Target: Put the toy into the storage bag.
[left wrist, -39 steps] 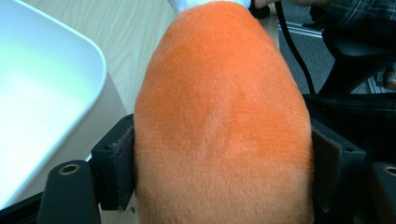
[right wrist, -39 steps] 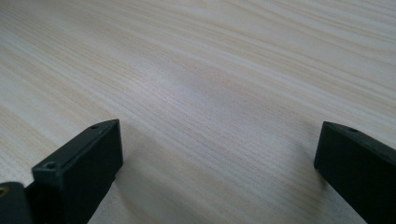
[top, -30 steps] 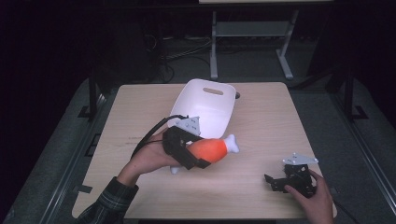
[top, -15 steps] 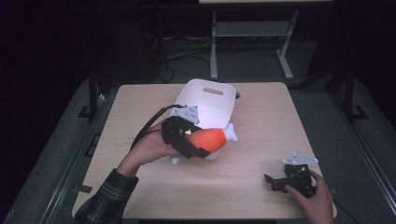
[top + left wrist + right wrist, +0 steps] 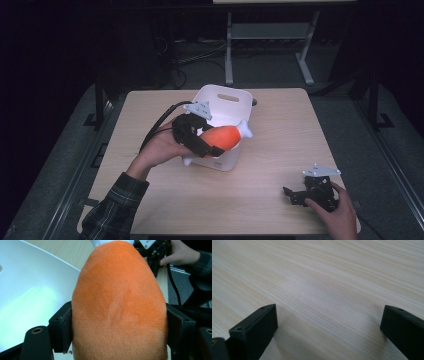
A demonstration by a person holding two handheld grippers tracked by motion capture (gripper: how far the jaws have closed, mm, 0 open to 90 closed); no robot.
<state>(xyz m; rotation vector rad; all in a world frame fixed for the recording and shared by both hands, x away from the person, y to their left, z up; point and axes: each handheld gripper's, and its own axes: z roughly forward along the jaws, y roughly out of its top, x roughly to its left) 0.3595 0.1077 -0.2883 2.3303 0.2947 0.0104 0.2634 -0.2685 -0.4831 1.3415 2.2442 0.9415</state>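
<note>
Left gripper (image 5: 212, 145): jaws pinching the orange plush drumstick toy with white bone ends (image 5: 225, 137) across its fat middle; in the left gripper view both black pads press into the orange plush (image 5: 117, 305).
What changed: a second ago the toy and the jaws hung over bare tabletop in front of the white plastic bin with a handle slot (image 5: 227, 100); now they sit higher and farther from the person, with the toy lying over the bin's near wall.
Toy's place: between the left jaws, one white end poking beyond them over the bin's right rim, the other hanging below them outside the near wall.
Bin's place: just beyond and beneath the left jaws.
Right gripper (image 5: 300, 195): jaws spread wide over the light wooden tabletop (image 5: 337, 277), nothing between them; it has kept its spot.
Meaning: carry nearly done, I judge; a little more reach, then release into the bin.
</note>
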